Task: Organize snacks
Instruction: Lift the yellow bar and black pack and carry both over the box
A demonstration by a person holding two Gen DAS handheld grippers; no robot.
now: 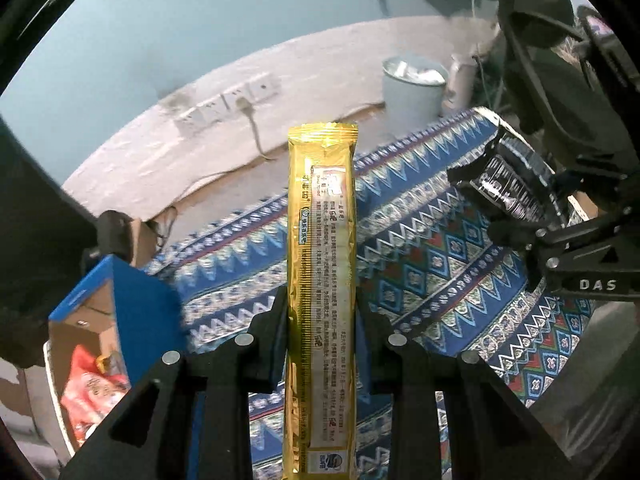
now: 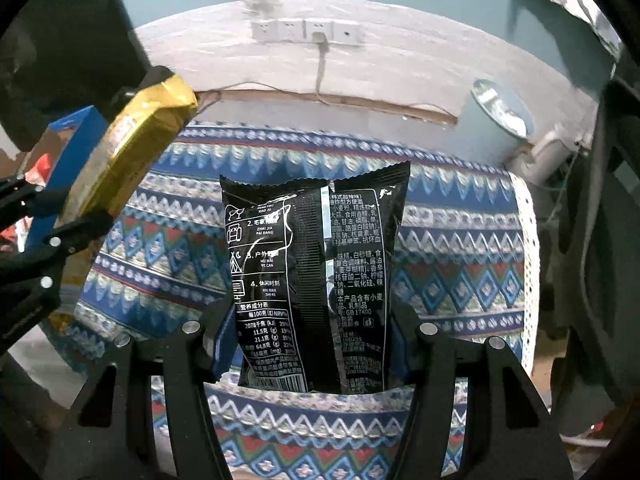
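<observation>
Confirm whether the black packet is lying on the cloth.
No: the black packet is held up between the right gripper's fingers, clear of the patterned cloth below it.

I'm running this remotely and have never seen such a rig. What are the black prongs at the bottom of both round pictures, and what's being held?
The prongs are two-finger grippers, one in each of a person's hands, each carrying a fisheye camera. In the left wrist view, the left gripper is shut on a long gold foil snack packet. In the right wrist view, the right gripper clamps a black printed snack bag. Below lies a blue patterned woven cloth. An open blue cardboard box holding red packets sits at left.
</observation>
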